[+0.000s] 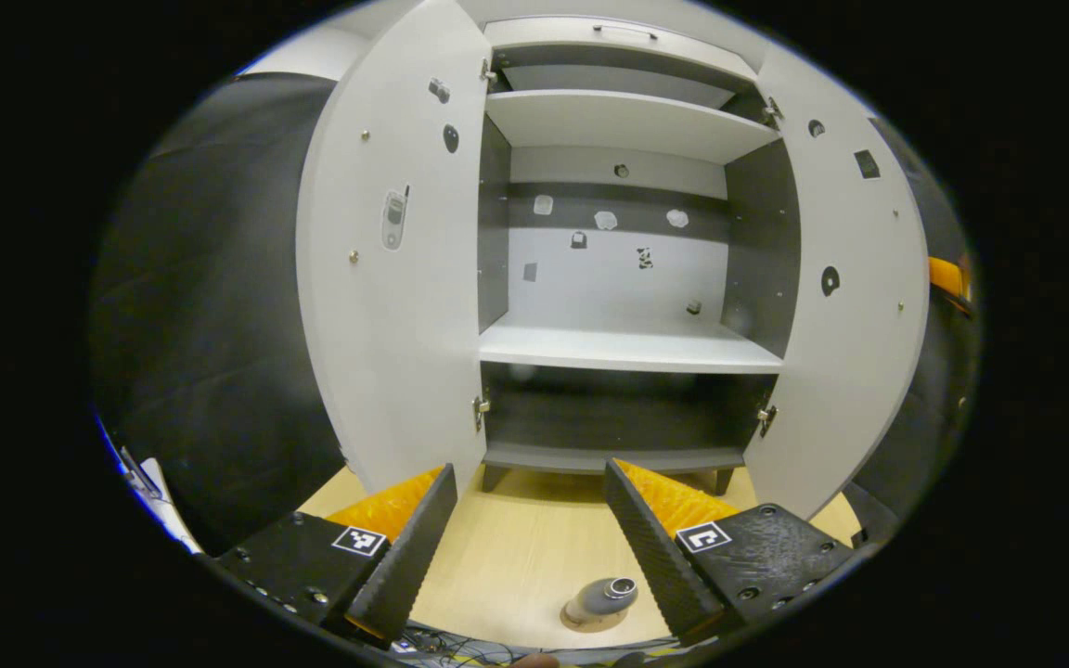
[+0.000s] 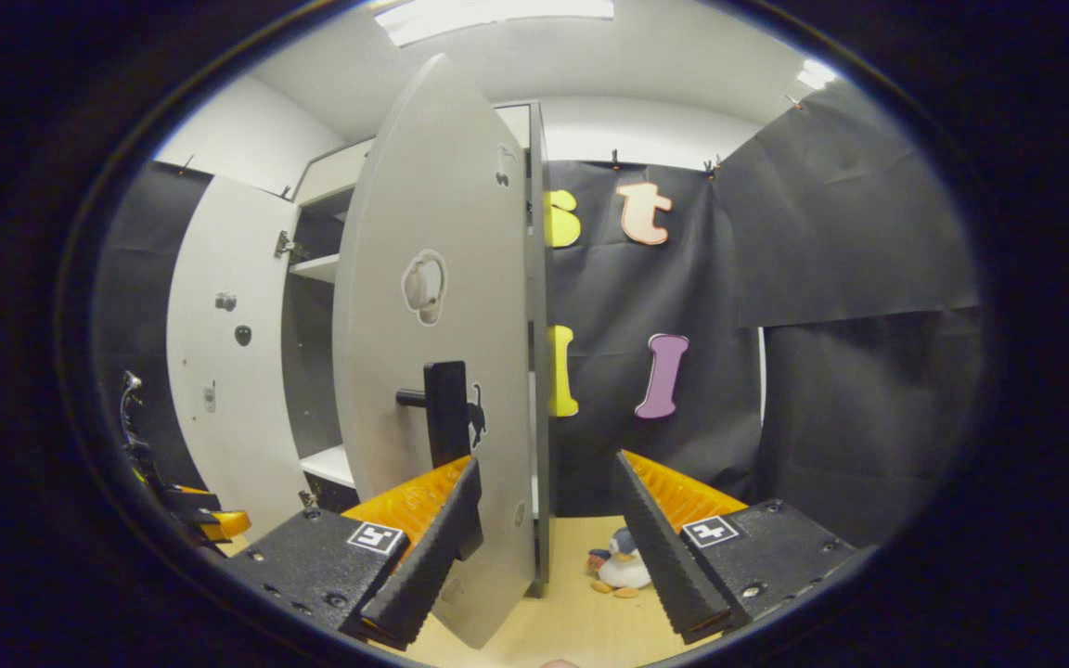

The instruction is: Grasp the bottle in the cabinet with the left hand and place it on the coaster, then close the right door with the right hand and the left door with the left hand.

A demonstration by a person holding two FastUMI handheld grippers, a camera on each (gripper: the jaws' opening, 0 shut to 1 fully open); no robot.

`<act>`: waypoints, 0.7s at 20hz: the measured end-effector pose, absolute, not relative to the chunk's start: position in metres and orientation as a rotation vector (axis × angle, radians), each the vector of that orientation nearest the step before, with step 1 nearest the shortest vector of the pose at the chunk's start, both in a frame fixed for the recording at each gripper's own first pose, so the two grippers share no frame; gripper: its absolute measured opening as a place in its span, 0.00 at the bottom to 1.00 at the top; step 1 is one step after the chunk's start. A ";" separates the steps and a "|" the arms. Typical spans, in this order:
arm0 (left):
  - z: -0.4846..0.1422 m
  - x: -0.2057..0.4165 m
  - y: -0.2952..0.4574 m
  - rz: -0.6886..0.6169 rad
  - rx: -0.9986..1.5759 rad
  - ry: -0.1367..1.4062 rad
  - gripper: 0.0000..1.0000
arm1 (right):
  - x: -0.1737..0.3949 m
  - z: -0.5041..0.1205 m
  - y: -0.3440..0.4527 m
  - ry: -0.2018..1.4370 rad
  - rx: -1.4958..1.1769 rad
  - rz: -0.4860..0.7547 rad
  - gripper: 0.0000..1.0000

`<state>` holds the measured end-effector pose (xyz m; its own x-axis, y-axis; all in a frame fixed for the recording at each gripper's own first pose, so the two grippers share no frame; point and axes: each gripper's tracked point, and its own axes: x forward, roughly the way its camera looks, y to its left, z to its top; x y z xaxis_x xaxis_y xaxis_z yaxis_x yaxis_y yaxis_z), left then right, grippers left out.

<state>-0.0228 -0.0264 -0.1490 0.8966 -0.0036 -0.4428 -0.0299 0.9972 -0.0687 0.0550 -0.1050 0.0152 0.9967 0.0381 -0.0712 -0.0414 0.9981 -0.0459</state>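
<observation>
With the bottle (image 1: pixel 601 598) on its coaster (image 1: pixel 596 620) at 6 o'clock, the rigid right door (image 2: pixel 437 371) should swing lightly on its hinges; push near its handle (image 2: pixel 446 413), beside the empty, spread right tool (image 2: pixel 544 543).

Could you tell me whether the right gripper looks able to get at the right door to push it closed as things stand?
Probably yes. The right gripper is open and sits right at the right door, whose edge stands between its fingers, with nothing between them. The door's black handle is close ahead.
</observation>
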 end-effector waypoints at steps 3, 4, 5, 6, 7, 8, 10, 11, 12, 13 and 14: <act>-0.144 -0.026 -0.016 0.020 -0.051 0.461 0.98 | 0.058 0.013 -0.090 0.080 -0.034 0.080 0.94; -0.141 -0.025 -0.013 0.021 -0.053 0.454 1.00 | 0.060 0.012 -0.084 0.081 -0.030 0.095 0.94; -0.138 -0.026 -0.010 0.026 -0.056 0.449 0.98 | 0.062 0.011 -0.079 0.079 -0.028 0.106 0.94; -0.134 -0.027 -0.006 0.031 -0.061 0.441 0.98 | 0.064 0.011 -0.075 0.077 -0.025 0.116 0.95; -0.129 -0.026 -0.003 0.033 -0.067 0.429 0.98 | 0.066 0.010 -0.071 0.076 -0.019 0.121 0.95; -0.127 -0.026 0.002 0.040 -0.071 0.421 0.98 | 0.069 0.009 -0.070 0.079 -0.012 0.124 0.94; -0.126 -0.027 0.013 0.062 -0.071 0.419 1.00 | 0.074 0.009 -0.065 0.081 0.009 0.126 0.89; -0.125 -0.027 0.020 0.073 -0.075 0.418 1.00 | 0.076 0.011 -0.065 0.076 0.013 0.122 0.94; -0.124 -0.028 0.026 0.082 -0.077 0.415 1.00 | 0.078 0.013 -0.064 0.070 0.012 0.122 0.95; -0.119 -0.028 0.031 0.087 -0.078 0.406 1.00 | 0.079 0.015 -0.062 0.065 0.009 0.123 0.95; -0.116 -0.028 0.035 0.090 -0.082 0.398 0.99 | 0.080 0.016 -0.061 0.061 0.008 0.122 0.89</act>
<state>-0.0281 0.0350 -0.1161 0.9180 0.0716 -0.3899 -0.1038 0.9927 -0.0620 0.0802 -0.0610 0.0162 0.9906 0.1223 -0.0606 -0.1218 0.9925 0.0120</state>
